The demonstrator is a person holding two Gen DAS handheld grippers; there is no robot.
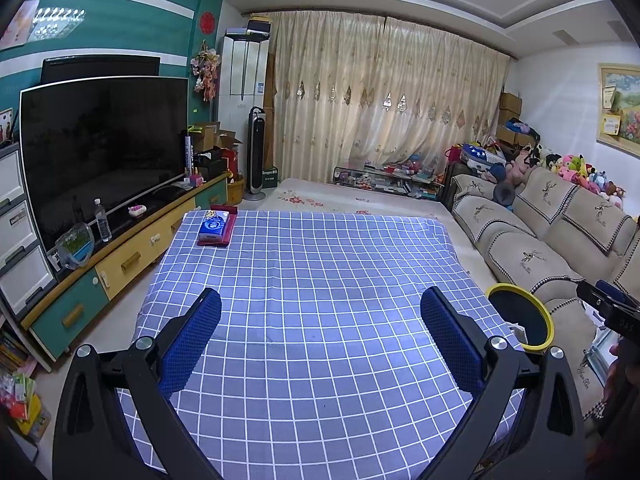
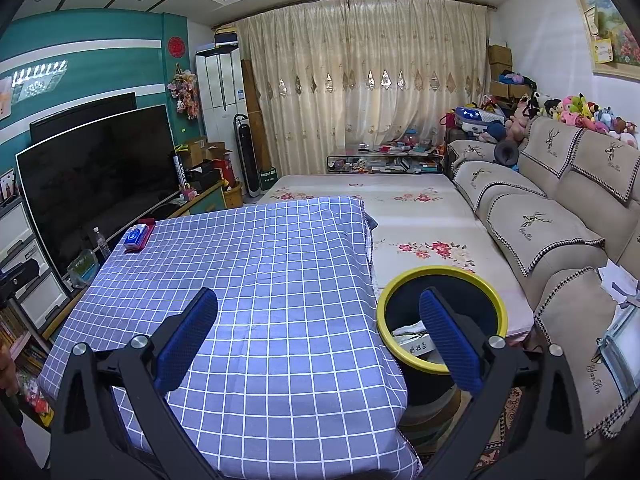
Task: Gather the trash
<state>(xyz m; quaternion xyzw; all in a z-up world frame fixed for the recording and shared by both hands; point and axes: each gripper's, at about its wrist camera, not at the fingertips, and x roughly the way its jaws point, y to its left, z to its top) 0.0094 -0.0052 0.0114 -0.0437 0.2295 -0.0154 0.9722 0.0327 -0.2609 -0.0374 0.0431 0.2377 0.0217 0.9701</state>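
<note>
A black bin with a yellow rim (image 2: 442,276) stands on the floor by the table's right edge, with white paper and a carton inside. In the left wrist view the bin (image 1: 520,312) shows at the right edge of the table. My left gripper (image 1: 320,308) hangs open over the blue checked tablecloth (image 1: 312,264), nothing between its blue pads. My right gripper (image 2: 318,308) is open too, its left finger over the tablecloth (image 2: 248,264) and its right finger in front of the bin. A blue tissue pack (image 1: 214,225) lies on a red tray at the table's far left corner.
A TV (image 1: 100,152) on a low cabinet (image 1: 132,256) runs along the left, with a water bottle (image 1: 103,220) on it. A beige sofa (image 2: 560,232) lines the right. A flowered mat (image 2: 420,216) covers the floor beyond the table. The other gripper's body (image 1: 608,308) shows at the right.
</note>
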